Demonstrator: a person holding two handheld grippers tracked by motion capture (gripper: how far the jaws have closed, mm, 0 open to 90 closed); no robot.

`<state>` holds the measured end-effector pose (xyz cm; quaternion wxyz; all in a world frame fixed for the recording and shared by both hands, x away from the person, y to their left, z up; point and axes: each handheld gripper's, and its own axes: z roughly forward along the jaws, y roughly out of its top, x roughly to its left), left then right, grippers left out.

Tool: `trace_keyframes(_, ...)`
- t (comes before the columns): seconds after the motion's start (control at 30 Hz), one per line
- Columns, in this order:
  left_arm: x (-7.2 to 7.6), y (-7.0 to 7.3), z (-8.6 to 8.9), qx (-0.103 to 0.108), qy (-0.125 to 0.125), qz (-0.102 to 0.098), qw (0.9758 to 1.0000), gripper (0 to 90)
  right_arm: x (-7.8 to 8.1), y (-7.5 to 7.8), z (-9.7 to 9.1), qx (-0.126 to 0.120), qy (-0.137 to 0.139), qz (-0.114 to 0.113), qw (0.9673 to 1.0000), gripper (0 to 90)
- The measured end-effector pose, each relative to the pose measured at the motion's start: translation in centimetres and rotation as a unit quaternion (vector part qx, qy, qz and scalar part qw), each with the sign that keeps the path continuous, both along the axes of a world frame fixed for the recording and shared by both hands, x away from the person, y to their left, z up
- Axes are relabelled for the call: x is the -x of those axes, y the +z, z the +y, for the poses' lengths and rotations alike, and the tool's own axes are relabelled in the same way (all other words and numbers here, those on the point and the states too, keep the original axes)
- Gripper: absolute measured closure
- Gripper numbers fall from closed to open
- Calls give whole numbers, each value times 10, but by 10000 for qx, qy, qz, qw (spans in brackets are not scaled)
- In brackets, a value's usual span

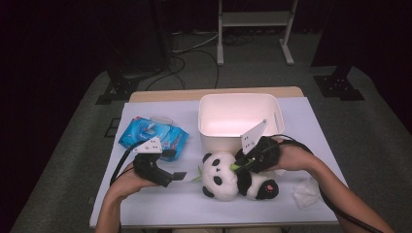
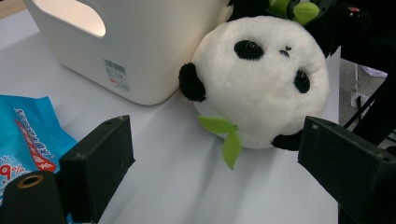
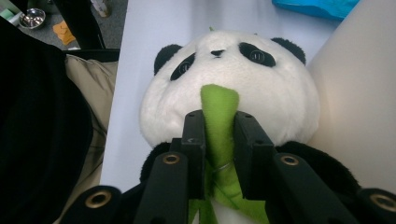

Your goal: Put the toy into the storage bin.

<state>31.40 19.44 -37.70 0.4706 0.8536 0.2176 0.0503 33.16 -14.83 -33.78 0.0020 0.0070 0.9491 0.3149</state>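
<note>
A toy panda (image 1: 228, 175) lies on its back on the worktop (image 1: 160, 204), near the front edge and just in front of a white tub (image 1: 239, 119). Its round head touches the tub's wall. The right tongs (image 1: 239, 165) come down over the panda's tummy and pinch the green bamboo stick (image 3: 218, 122) that the panda hugs; the two black pads press on the stick from both sides. To the left, a hand holds the left tongs (image 1: 176, 175) low over the worktop, near the panda's head. They are spread wide with nothing between them. A small green leaf (image 2: 225, 136) sticks out by the panda's head. A crumpled white tissue (image 1: 306, 191) lies at the right. Farther back on the left lies a blue pack of wipes (image 1: 153, 135), beside the tub.
</note>
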Motion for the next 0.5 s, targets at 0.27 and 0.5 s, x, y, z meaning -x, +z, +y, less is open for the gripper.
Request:
trace_keyframes(0.27, -1, -2, -1, -28, -21, 37, 10000, 97, 2, 6, -4, -89, -7, -32, 10000, 764)
trace_keyframes(0.5, -2, -3, 0, -23, 18, 56, 10000, 97, 2, 12, -7, -161, -62, -131, 9998, 769)
